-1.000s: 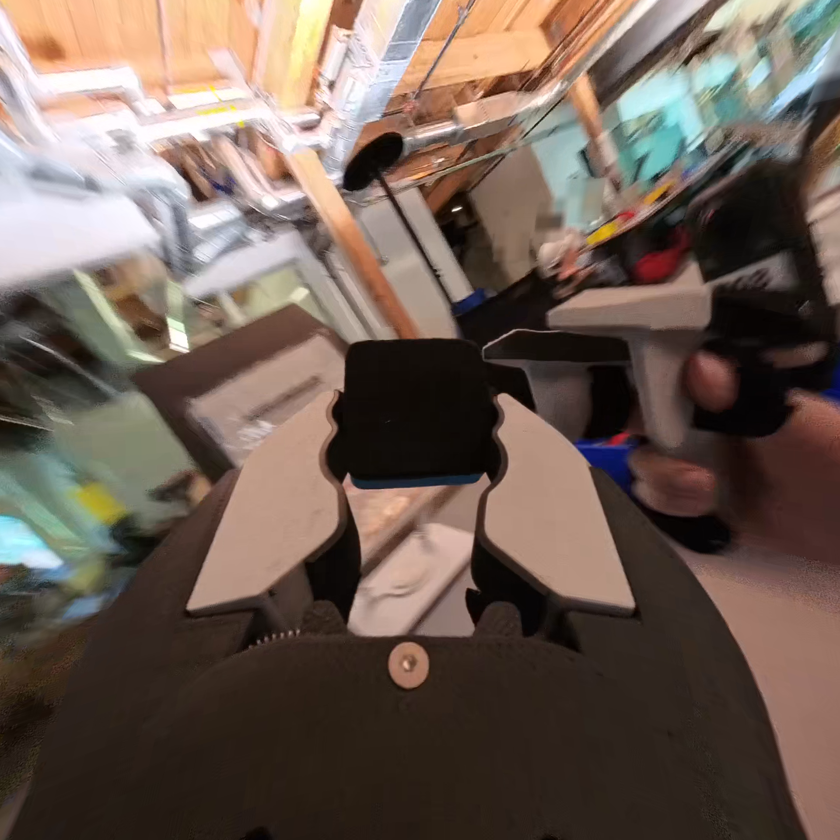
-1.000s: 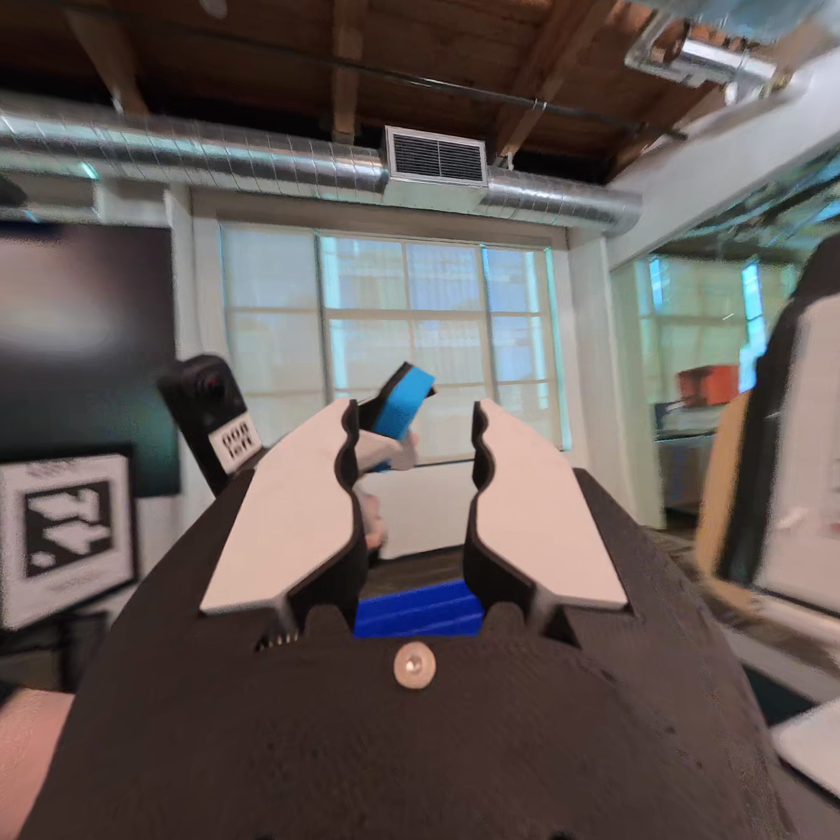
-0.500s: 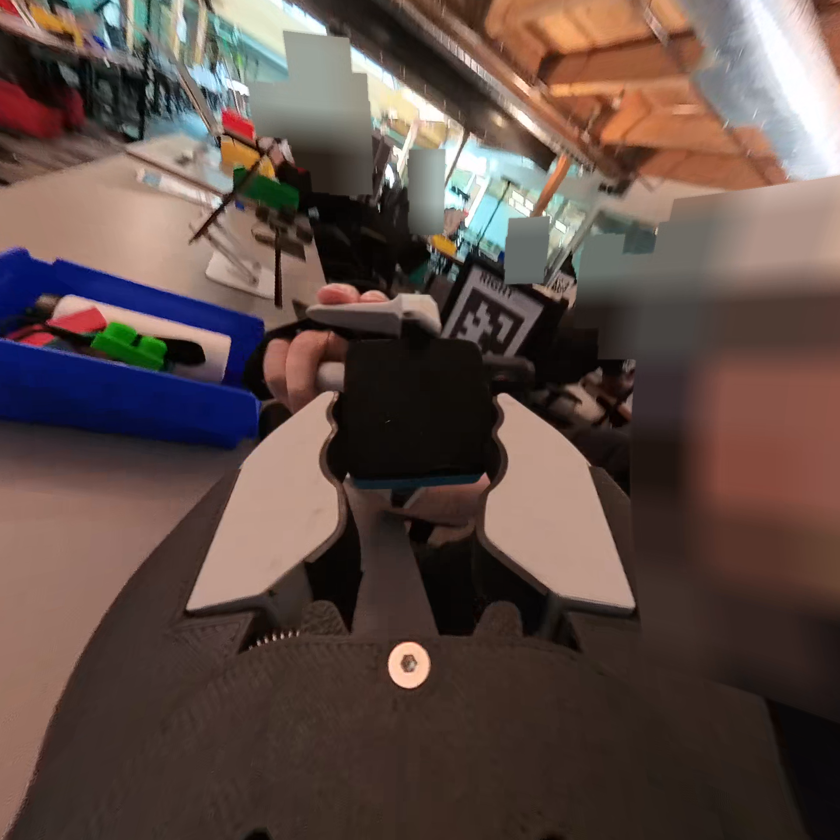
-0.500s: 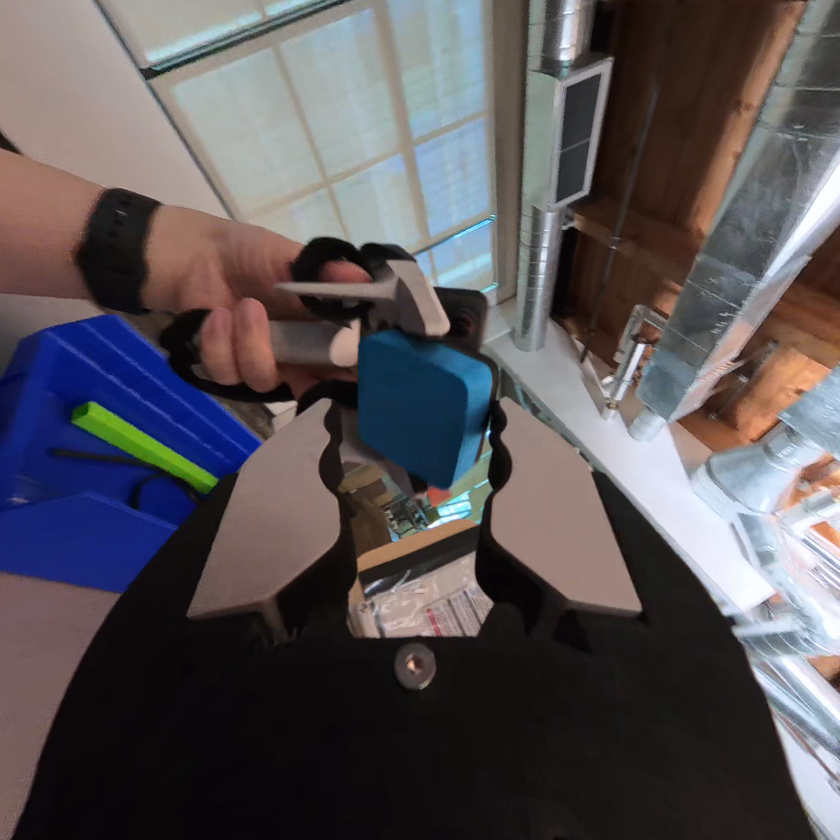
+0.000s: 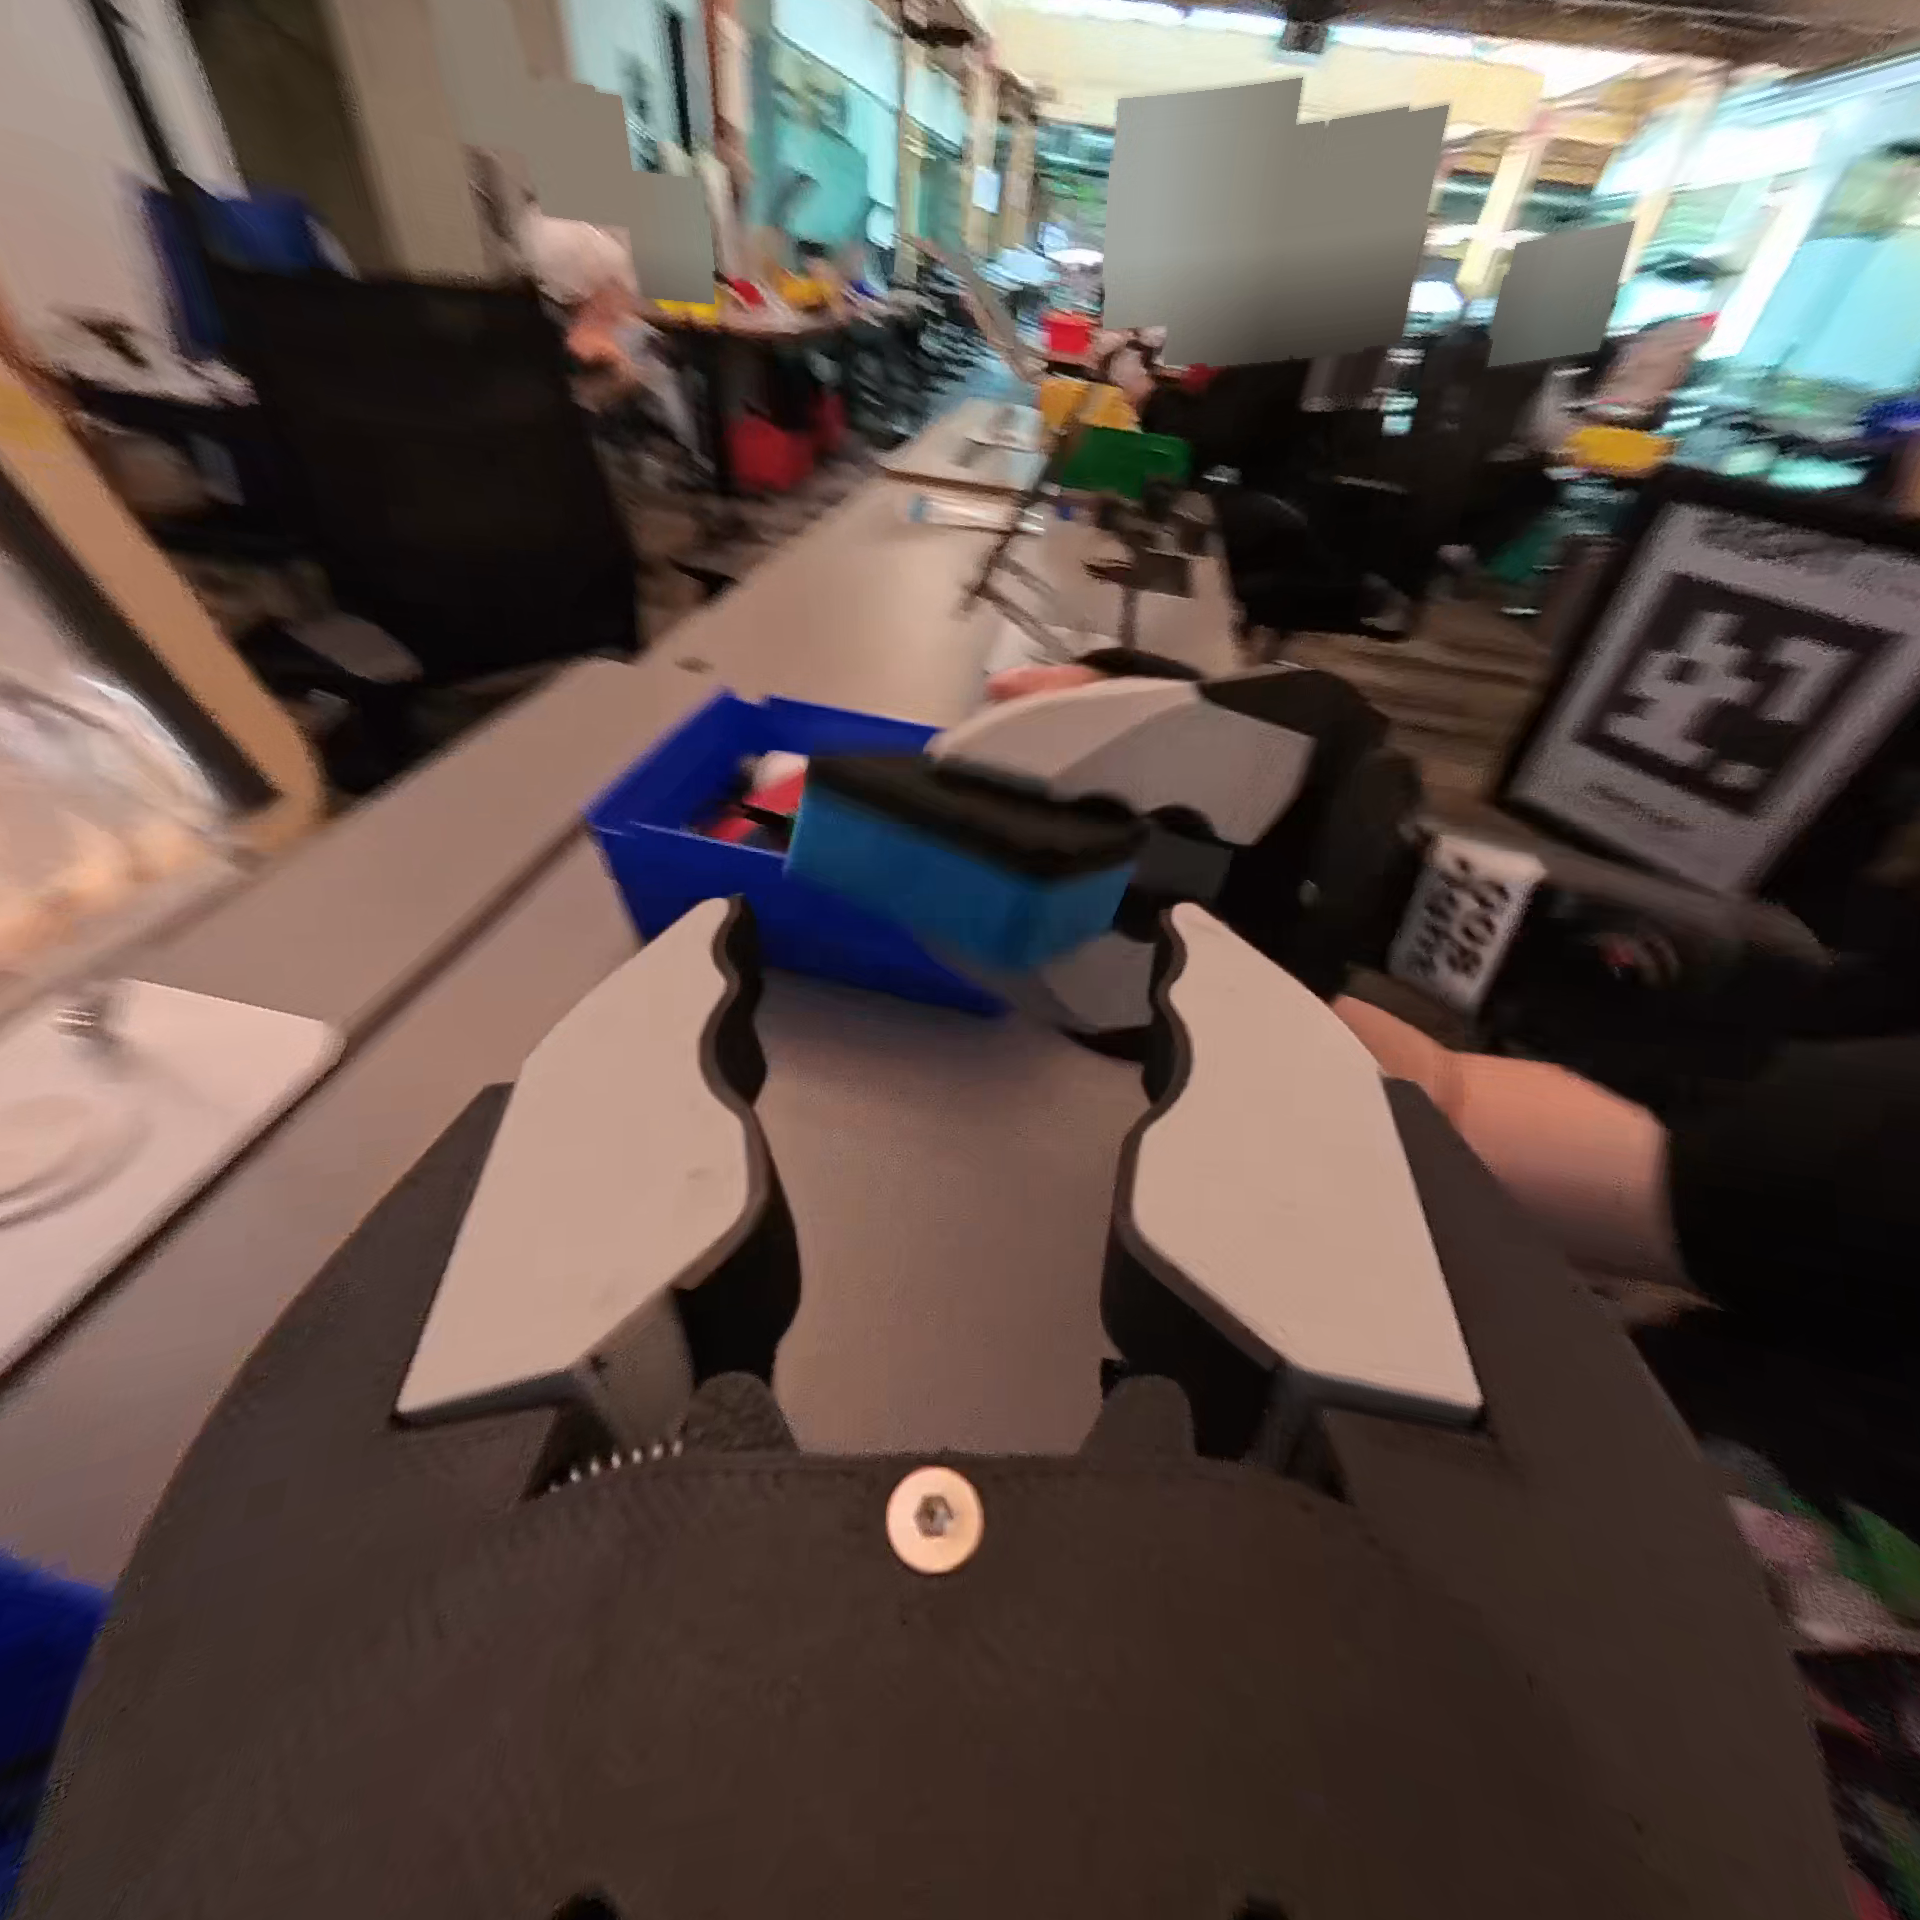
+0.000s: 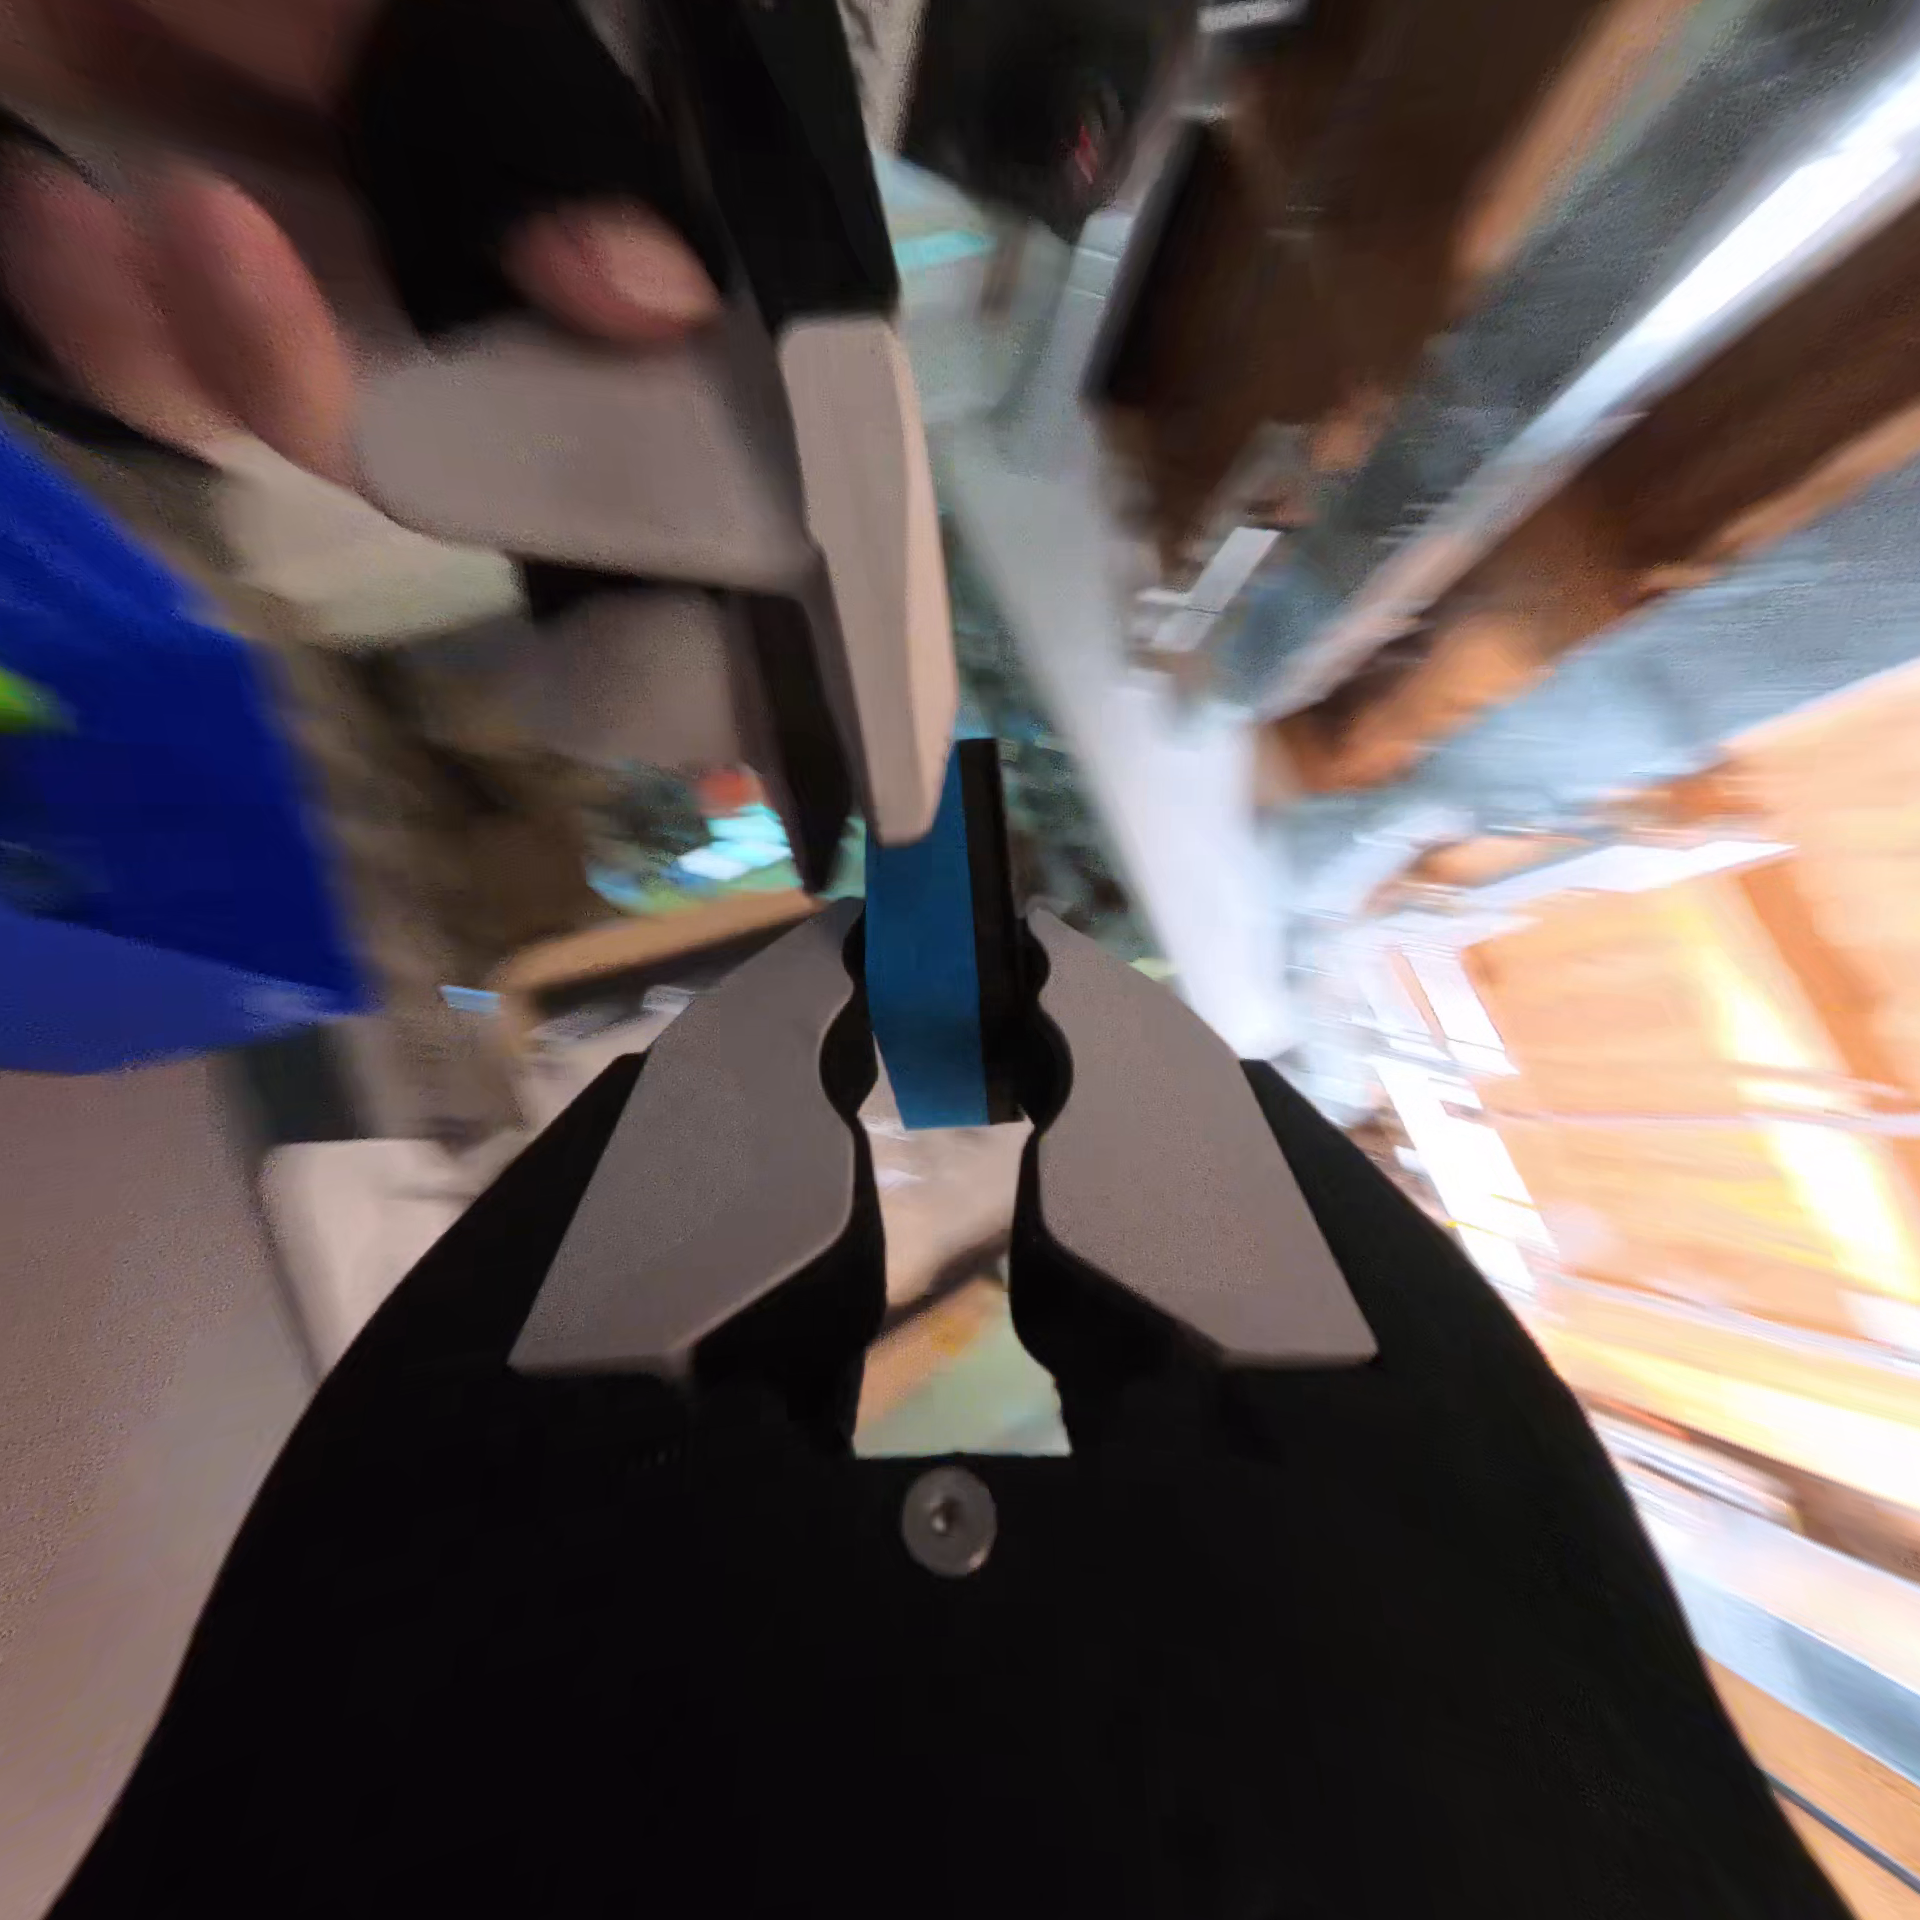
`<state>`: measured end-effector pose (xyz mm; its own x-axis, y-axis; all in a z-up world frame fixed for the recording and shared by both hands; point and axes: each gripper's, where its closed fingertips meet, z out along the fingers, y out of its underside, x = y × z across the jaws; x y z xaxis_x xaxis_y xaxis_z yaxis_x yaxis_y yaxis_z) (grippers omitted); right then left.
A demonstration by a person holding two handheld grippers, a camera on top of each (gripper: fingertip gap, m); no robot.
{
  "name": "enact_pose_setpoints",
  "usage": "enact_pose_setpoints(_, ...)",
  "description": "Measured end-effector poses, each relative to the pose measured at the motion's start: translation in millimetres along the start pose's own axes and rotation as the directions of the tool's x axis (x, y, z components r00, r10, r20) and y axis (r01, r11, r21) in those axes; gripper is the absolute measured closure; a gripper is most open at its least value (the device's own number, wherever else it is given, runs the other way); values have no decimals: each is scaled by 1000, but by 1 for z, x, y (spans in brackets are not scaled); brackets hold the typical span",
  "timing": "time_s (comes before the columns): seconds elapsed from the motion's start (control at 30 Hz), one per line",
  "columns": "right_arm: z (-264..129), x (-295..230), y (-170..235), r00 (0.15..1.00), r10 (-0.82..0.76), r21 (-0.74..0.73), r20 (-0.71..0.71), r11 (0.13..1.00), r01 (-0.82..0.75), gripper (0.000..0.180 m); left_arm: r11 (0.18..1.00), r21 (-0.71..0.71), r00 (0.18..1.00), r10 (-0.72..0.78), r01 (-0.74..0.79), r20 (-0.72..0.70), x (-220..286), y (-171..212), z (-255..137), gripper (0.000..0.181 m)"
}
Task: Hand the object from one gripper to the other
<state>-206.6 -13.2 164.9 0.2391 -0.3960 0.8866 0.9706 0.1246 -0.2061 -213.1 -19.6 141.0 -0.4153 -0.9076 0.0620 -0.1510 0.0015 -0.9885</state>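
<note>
blue and black, the foam block sits pinched between the fingers of the right gripper, blue face toward one finger, black face toward the other. the left gripper stands spread apart with nothing in it, the block just beyond its tips, held from the right side by the right gripper. behind the block, a blue bin rests on the grey table.

Blue bin partly hiding behind the blue-and-black block ahead of the left gripper, its contents blurring, right-view surroundings smearing beyond recognition
</note>
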Motion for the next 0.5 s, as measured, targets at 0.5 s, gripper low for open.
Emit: enact_pose_setpoints(0.5, -5, 28, -17, 900, -180, -132, -397, 982, 138, 156, 755, -196, 578, 617, -625, 534, 14, -28, 8, 104)
